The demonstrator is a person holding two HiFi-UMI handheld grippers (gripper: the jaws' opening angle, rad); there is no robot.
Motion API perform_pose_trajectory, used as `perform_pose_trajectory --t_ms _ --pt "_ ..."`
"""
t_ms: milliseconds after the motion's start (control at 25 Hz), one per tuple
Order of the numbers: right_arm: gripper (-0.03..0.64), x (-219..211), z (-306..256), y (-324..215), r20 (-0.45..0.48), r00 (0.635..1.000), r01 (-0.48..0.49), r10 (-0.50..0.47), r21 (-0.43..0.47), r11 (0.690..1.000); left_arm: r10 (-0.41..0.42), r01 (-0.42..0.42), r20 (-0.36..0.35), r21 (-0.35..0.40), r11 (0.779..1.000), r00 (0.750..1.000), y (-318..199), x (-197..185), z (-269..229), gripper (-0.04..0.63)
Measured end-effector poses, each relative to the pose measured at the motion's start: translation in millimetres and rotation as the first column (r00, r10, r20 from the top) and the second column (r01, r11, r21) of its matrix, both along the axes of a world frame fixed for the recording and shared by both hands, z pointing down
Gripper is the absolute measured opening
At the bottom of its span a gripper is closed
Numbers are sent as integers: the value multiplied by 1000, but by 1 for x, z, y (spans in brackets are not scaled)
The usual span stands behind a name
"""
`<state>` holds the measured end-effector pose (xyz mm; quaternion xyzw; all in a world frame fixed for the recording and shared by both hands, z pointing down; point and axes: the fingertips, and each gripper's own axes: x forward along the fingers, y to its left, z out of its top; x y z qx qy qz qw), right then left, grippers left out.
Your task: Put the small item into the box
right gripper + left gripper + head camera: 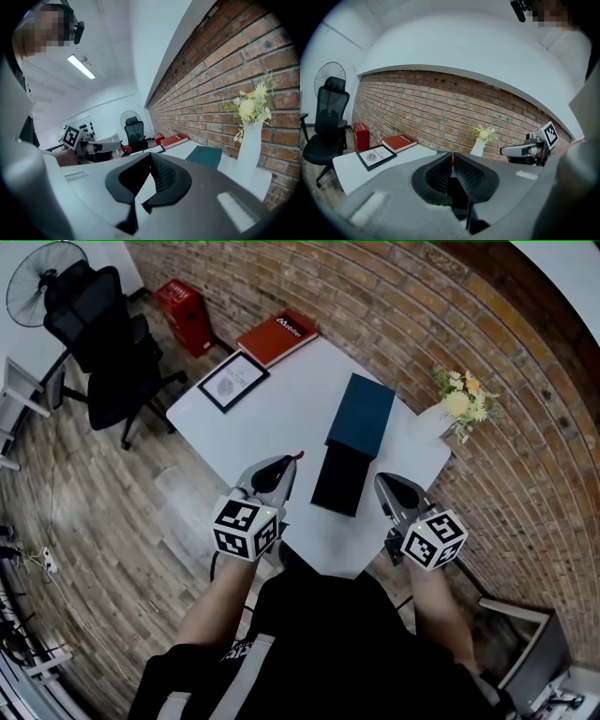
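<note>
- Left gripper view is showing a thin red small item (452, 160) sitting upright between the pads of the left claw (289, 465), whose jaws are pinching nearly together on it; its red end is poking out past the tips.
- The black box (340, 479) is lying on the white desk (272, 418) just ahead of that claw and to its right, with its far end touching or tucked under a teal lid (361, 413).
- The right claw (151, 157) is hovering on the other side of the box, its jaws meeting at the tips and gripping nothing.
- Step in hand, as I am judging it: the item is being carried and is not yet in the box. The next move is calling for a short swing rightward over the black box, a lowering into it, and only then a release.
- Counting: one red item, one black box, one teal lid, two claws.
- Farther beyond the left claw, one framed print (232, 381) and one red book (277, 336) are resting on the desk; beyond the right claw, one vase of flowers (459, 401) is standing.
</note>
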<state>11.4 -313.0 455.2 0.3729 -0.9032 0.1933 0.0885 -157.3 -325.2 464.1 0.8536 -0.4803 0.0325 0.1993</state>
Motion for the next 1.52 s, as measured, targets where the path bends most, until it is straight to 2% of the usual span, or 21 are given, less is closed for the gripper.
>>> perform_pose_trajectory --t_ms 360,720,1080,1520 --pt "2 28 7 -18 44 999 9 -8 -13 1000 -3 4 47 -38 999 999 -5 33 6 21" --pt "2 56 29 -16 86 996 35 -29 -69 997 -33 41 77 -99 994 996 -1 62 24 21" --pt "2 62 45 -11 75 997 38 -30 -106 994 68 -48 105 -181 982 992 -8 96 67 21" --pt "2 81 64 -6 55 998 -14 22 -156 988 198 -144 132 -338 930 971 -2 122 137 21"
